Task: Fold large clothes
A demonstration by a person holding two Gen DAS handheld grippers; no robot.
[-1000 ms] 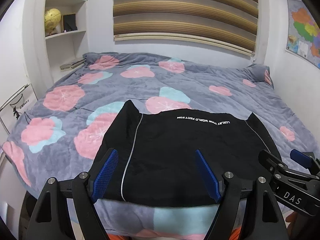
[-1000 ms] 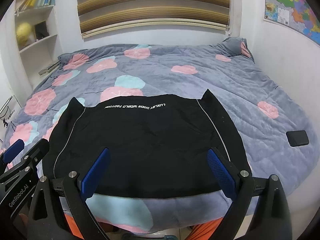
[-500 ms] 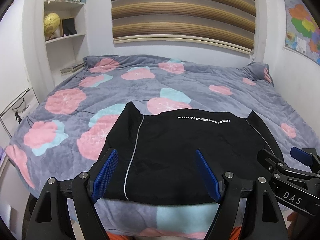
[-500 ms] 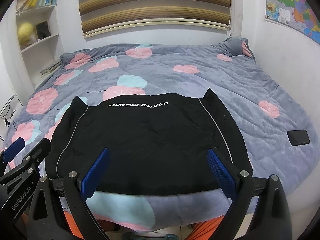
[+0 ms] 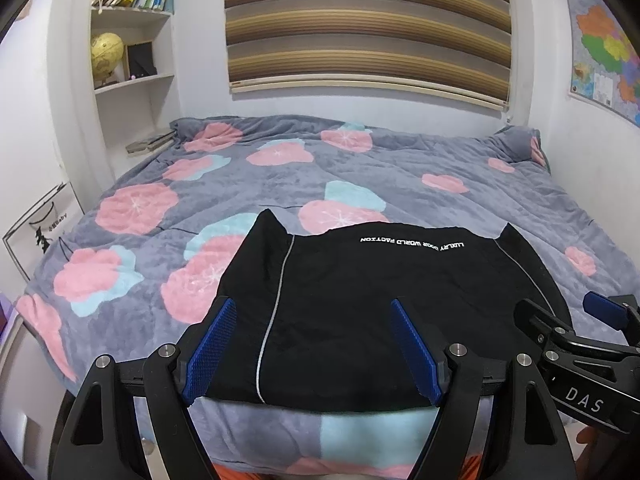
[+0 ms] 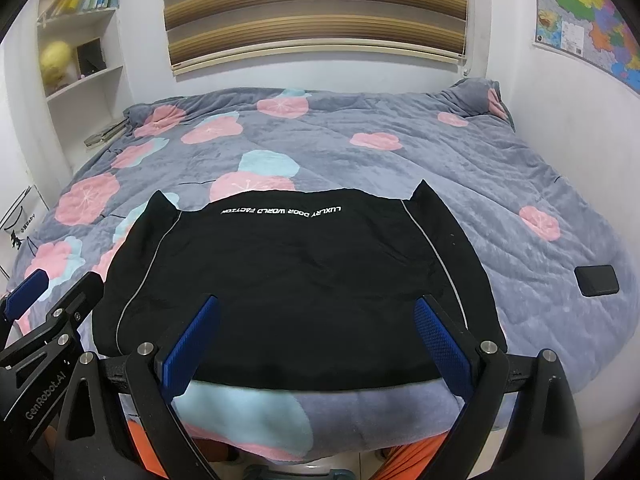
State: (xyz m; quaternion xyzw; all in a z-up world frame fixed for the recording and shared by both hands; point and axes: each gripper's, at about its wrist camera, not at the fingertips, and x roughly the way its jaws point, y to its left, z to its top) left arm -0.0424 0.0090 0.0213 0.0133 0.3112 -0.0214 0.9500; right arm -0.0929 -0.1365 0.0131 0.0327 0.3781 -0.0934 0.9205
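Lying flat near the front edge of a bed, a black garment (image 5: pixel 360 300) is spread on a grey quilt (image 5: pixel 360 168) printed with pink and pale blue flowers. White lettering runs upside down along the garment's far edge, and a thin grey stripe runs down each side.

From the left wrist view, going left to right: at 10 o'clock, white wall shelves (image 5: pixel 132 80) hold books and a yellow globe (image 5: pixel 106 54). At 12 o'clock hangs a brown-and-beige striped blind (image 5: pixel 368 28). At 2 o'clock a coloured map (image 5: pixel 604 52) is pinned to the wall. At 6 o'clock the left gripper (image 5: pixel 314 344) hovers over the garment's near left part, its blue-padded jaws standing wide apart with nothing clamped; the cloth lies below them, not visibly touched. At 4 o'clock the right gripper's side pokes into view.

From the right wrist view, left to right: at 8 o'clock the left gripper's side shows. At 6 o'clock the right gripper (image 6: pixel 320 340) hovers over the garment's near edge, its blue-padded jaws likewise wide apart and gripping nothing. At 3 o'clock a small dark flat rectangular object (image 6: pixel 597 280) rests on the quilt, well apart from the garment. Orange fabric (image 6: pixel 420 456) shows at the very bottom, below the bed's edge.
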